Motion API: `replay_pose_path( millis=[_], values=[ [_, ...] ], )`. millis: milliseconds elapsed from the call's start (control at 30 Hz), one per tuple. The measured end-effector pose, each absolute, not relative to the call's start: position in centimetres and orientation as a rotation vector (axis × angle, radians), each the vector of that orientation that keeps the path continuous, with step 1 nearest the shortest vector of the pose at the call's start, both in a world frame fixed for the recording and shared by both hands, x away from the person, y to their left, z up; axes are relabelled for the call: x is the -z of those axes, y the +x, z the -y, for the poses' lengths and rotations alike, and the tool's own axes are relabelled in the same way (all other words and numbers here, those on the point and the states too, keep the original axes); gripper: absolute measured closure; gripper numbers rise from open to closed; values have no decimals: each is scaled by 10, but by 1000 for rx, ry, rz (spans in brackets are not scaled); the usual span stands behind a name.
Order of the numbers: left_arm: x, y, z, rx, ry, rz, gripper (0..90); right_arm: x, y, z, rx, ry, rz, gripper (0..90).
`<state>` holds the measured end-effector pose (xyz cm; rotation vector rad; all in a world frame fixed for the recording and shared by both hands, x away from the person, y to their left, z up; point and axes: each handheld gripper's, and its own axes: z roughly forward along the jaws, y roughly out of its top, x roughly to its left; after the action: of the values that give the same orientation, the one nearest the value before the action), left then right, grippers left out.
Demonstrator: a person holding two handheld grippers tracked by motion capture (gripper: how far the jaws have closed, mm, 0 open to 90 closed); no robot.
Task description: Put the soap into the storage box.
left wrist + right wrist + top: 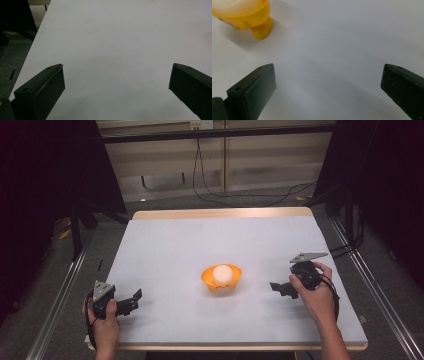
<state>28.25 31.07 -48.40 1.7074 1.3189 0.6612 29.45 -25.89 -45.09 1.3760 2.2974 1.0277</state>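
Note:
An orange-yellow bowl point(221, 278) stands on small feet near the middle of the white table, with a pale ball point(222, 272) resting in it. The same bowl point(244, 17) sits at the top left of the right gripper view. To the bowl's right, a hand's width away, my right gripper point(278, 287) points at it, its jaws wide open and empty point(328, 85). Near the front left corner my left gripper point(131, 301) rests low, pointing right. Its jaws point(116, 85) are spread wide over bare table with nothing between them.
The white table top point(220, 240) has a wooden edge at the back. Metal rails point(60, 295) run along both sides, with dark floor and loose cables point(240, 195) beyond the far end.

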Motion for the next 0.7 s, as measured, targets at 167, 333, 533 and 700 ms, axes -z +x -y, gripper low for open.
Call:
replay_pose_path(
  millis=[167, 333, 533, 700],
  values=[
    [484, 283, -310, -660, 1709, -1319, 1, 458, 284, 276, -1036, 1397, -2256, 0],
    [484, 282, -310, -665, 1707, -1317, 1, 464, 274, 295, -1074, 1427, -2201, 0],
    [484, 282, -309, -670, 1713, -1319, 1, 469, 263, 315, -1081, 1463, -2144, 0],
    [484, 282, -309, -676, 1713, -1318, 1, 472, 252, 333, -1086, 1492, -2091, 0]
  ],
)
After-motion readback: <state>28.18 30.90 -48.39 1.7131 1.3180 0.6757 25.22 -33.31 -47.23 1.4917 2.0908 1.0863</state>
